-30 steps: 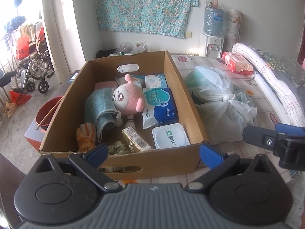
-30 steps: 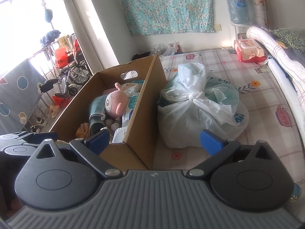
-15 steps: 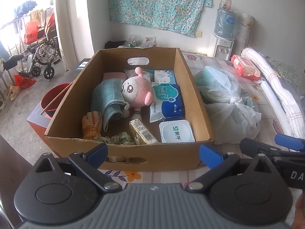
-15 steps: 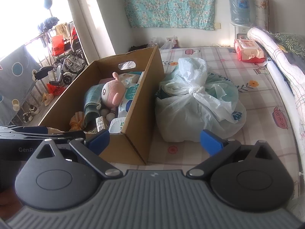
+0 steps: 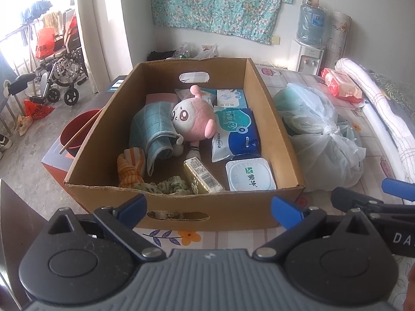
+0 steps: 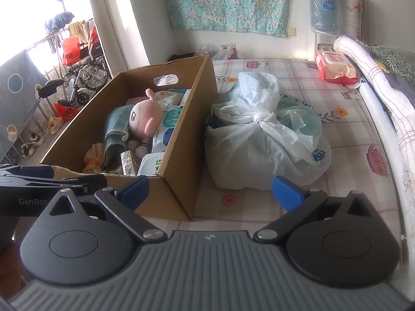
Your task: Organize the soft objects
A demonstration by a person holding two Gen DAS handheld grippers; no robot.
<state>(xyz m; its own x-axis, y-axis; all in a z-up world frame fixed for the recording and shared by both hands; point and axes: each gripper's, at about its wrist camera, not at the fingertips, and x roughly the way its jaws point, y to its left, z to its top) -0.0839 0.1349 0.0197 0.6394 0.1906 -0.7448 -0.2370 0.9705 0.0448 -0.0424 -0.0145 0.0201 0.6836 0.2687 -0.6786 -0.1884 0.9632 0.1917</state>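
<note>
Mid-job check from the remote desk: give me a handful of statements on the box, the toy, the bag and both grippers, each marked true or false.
1. The pink plush toy lies inside the cardboard box. True.
2. The left gripper is shut on the plush toy. False: it is open and holds nothing, short of the box's near wall.
3. The tied white plastic bag sits outside the box, on the patterned sheet. True.
4. The right gripper grips the bag's knot. False: it is open and empty, well short of the bag.
5. The teal towel hangs over the box's rim. False: it lies inside, beside the plush toy.
</note>
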